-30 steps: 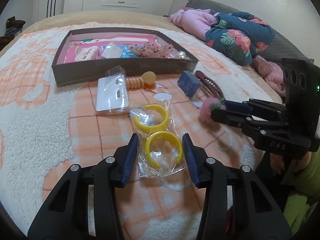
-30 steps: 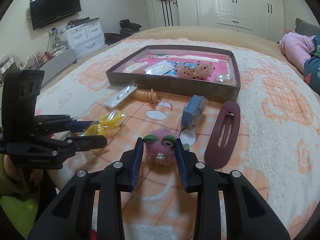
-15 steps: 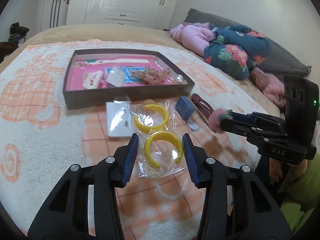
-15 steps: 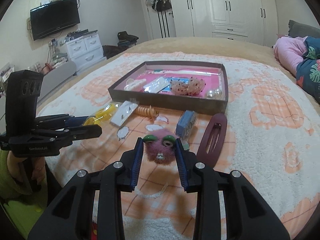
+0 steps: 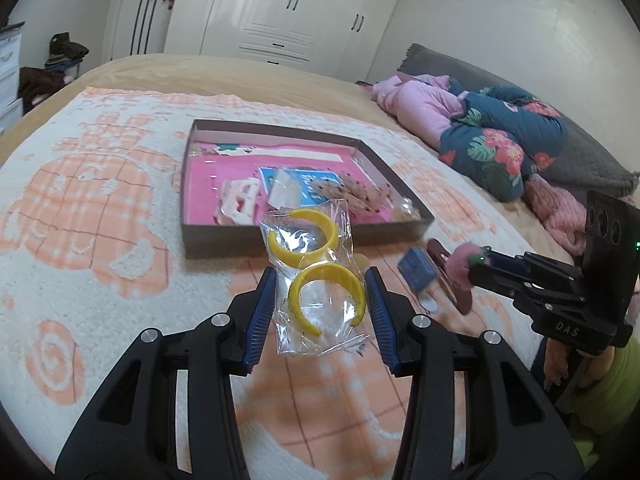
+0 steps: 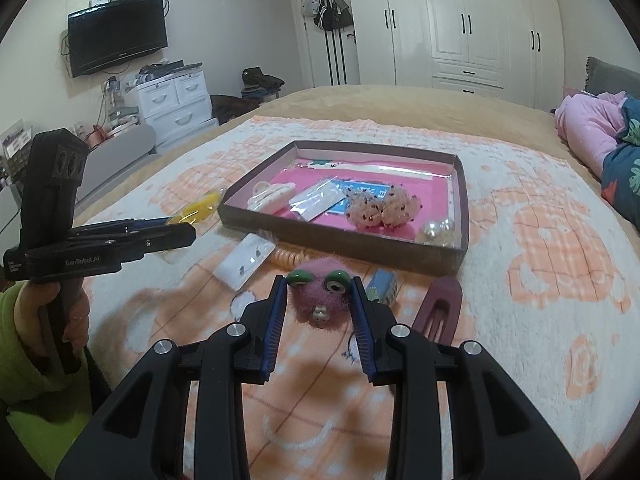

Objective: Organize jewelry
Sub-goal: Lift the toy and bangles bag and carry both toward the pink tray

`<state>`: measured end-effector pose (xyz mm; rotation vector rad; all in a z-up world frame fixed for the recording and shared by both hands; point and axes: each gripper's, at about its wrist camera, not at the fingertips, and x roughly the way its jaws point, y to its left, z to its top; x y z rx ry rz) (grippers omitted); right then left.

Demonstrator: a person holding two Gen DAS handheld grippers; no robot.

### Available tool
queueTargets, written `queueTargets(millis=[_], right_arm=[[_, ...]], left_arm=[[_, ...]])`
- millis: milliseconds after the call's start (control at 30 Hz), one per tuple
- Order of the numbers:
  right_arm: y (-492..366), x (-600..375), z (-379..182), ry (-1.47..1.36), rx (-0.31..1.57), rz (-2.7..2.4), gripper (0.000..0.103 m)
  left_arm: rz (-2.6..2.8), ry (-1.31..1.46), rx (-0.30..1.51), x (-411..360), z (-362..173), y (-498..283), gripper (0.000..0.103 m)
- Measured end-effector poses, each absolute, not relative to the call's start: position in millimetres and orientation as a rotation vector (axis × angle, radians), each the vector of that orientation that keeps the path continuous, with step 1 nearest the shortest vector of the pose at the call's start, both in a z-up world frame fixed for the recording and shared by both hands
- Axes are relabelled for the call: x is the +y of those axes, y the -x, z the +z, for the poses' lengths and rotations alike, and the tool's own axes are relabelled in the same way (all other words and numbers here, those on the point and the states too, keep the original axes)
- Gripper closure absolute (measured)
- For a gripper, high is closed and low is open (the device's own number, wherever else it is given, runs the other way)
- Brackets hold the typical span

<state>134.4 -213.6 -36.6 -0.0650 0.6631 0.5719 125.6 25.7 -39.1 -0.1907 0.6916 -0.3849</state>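
A clear bag with two yellow hoops (image 5: 320,312) hangs above the blanket, and my left gripper (image 5: 320,274) is shut on it. The same bag (image 6: 200,206) shows as a yellow patch past the left gripper (image 6: 188,232) in the right wrist view. A pink fuzzy ornament with green eyes (image 6: 318,302) is in the air, with my right gripper (image 6: 318,282) shut on it. The brown tray with a pink floor (image 6: 340,244) lies ahead of both grippers and holds a white clip, a packet, fuzzy beige balls and pearls. In the left wrist view the right gripper (image 5: 478,260) is to the right of the tray (image 5: 224,240).
On the blanket in front of the tray lie a white earring card (image 6: 246,260), an orange spiral tie (image 6: 290,258), a small blue box (image 6: 382,286) and a maroon hair clip (image 6: 438,312). Pink and floral bedding (image 5: 492,140) is piled at the right.
Both grippers have risen from the blanket with their items. The left one has carried the yellow hoop bag up and toward the tray's front wall.
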Motion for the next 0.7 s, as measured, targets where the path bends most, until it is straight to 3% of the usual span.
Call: queueTargets(millis=[700], right_arm=[[-222.3, -229.1, -34.6, 0.037, 0.651, 0.439, 0.072]], left_arm=[[-0.380, 0.200, 0.687, 15.3, -34.0, -194.4, 0.067]])
